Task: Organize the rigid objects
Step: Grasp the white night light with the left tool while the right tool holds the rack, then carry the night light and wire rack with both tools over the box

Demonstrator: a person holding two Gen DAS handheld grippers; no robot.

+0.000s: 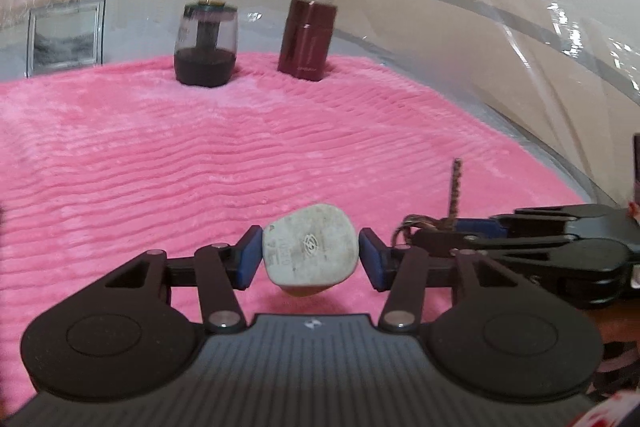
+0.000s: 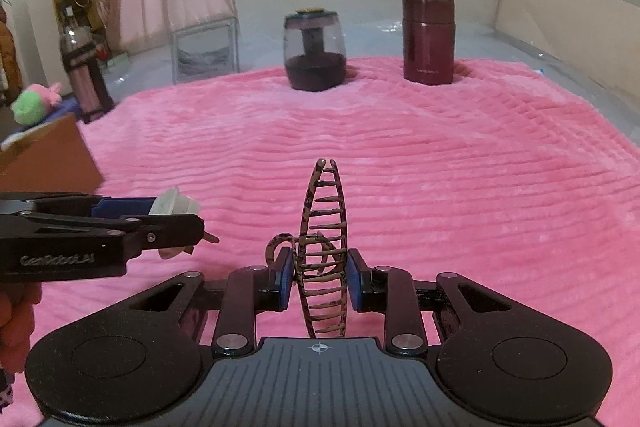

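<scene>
L gripper (image 1: 310, 257) fingers clamp white plug (image 1: 308, 253) between them; R gripper (image 2: 316, 279) fingers pinch hair claw (image 2: 323, 247), long axis upright, jar (image 2: 315, 51) & flask (image 2: 428, 39) well ahead.

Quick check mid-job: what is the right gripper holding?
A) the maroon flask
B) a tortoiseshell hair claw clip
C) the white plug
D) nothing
B: in the right wrist view the right gripper has its blue pads clamped on the tortoiseshell hair claw clip, lifted above the pink blanket.
</scene>
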